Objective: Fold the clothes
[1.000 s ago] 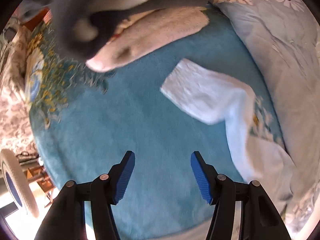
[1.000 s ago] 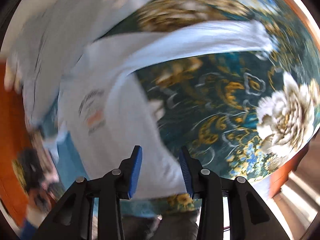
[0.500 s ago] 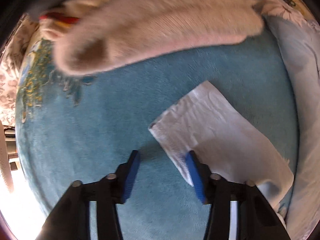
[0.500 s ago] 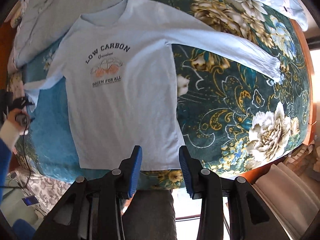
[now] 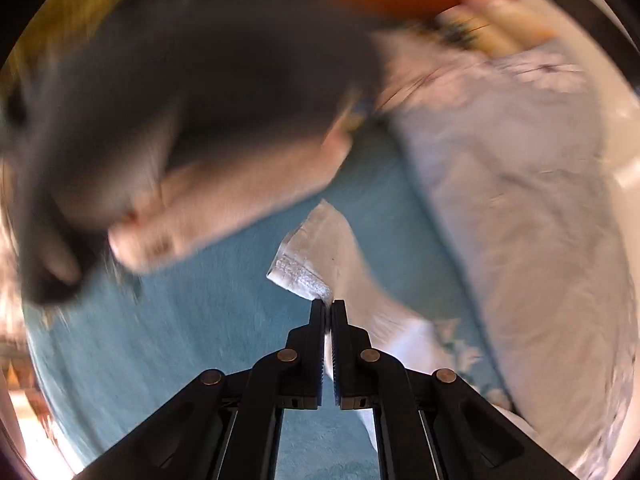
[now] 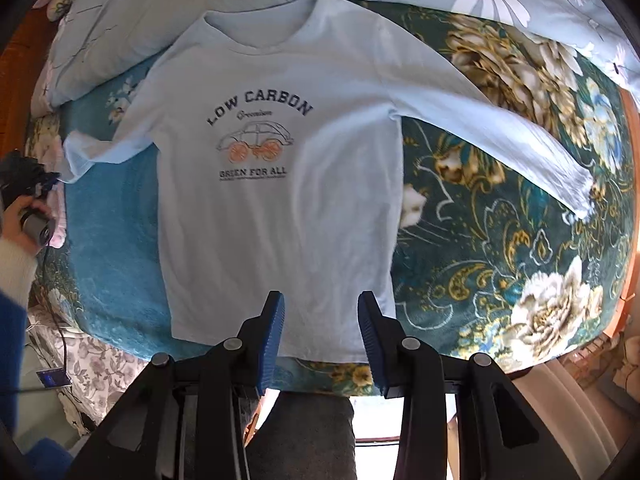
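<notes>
A light blue long-sleeved shirt [image 6: 276, 184] printed "LOW CARBON" lies face up on the bed, its right sleeve [image 6: 520, 140] stretched out over the floral blanket. My right gripper [image 6: 320, 306] hovers open above the shirt's bottom hem, touching nothing. In the left wrist view my left gripper [image 5: 328, 312] is shut on the cuff of the shirt's left sleeve [image 5: 316, 256], which lifts off the blue blanket [image 5: 208, 320]. In the right wrist view that left gripper [image 6: 34, 182] shows at the far left, held by a hand [image 6: 16, 216].
A pale floral quilt [image 6: 168, 4] is bunched along the head of the bed. A blurred grey and pink plush or pillow [image 5: 192, 152] lies beside the held cuff. The bed's near edge [image 6: 320, 368] and a wooden frame lie below the hem.
My left gripper has moved onto the sleeve cuff and gone from open to shut on it, lifting it. The right gripper's view has steadied over the hem, still open.
</notes>
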`<action>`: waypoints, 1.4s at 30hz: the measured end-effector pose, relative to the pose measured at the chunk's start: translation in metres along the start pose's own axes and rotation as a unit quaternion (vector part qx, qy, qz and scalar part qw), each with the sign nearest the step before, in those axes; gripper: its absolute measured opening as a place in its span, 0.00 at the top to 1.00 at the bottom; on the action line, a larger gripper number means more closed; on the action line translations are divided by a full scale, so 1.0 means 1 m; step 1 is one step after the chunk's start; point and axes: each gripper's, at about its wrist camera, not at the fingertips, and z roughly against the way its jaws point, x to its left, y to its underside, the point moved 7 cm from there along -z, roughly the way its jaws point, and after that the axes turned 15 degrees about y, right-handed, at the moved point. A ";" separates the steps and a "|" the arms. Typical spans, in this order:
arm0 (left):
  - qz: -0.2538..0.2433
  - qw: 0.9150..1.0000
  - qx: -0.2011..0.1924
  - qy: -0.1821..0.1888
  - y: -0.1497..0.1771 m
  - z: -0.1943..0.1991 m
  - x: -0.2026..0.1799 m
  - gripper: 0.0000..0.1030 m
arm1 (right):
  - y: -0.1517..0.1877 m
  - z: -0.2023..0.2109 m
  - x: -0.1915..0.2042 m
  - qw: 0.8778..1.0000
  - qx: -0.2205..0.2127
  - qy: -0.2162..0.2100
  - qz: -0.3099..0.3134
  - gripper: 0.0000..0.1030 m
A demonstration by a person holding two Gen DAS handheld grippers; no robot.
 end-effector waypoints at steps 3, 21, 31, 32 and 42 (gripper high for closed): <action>-0.049 0.999 -0.020 0.015 -0.012 0.025 -0.018 0.97 | 0.002 -0.003 0.000 1.000 -0.002 -0.010 -0.002 0.62; -0.430 0.868 0.103 0.224 0.215 0.056 -0.281 0.97 | 0.028 -0.036 -0.058 0.991 0.007 -0.068 -0.111 0.62; -0.529 0.787 0.266 0.177 0.405 0.000 -0.296 0.95 | 0.051 -0.059 -0.113 0.982 0.031 -0.073 -0.172 0.62; -0.528 0.782 0.280 0.174 0.414 -0.004 -0.293 0.94 | 0.054 -0.062 -0.117 0.981 0.035 -0.073 -0.177 0.62; -0.489 0.778 0.347 0.189 0.403 -0.002 -0.249 0.53 | 0.004 -0.068 -0.118 0.975 0.026 -0.106 -0.196 0.62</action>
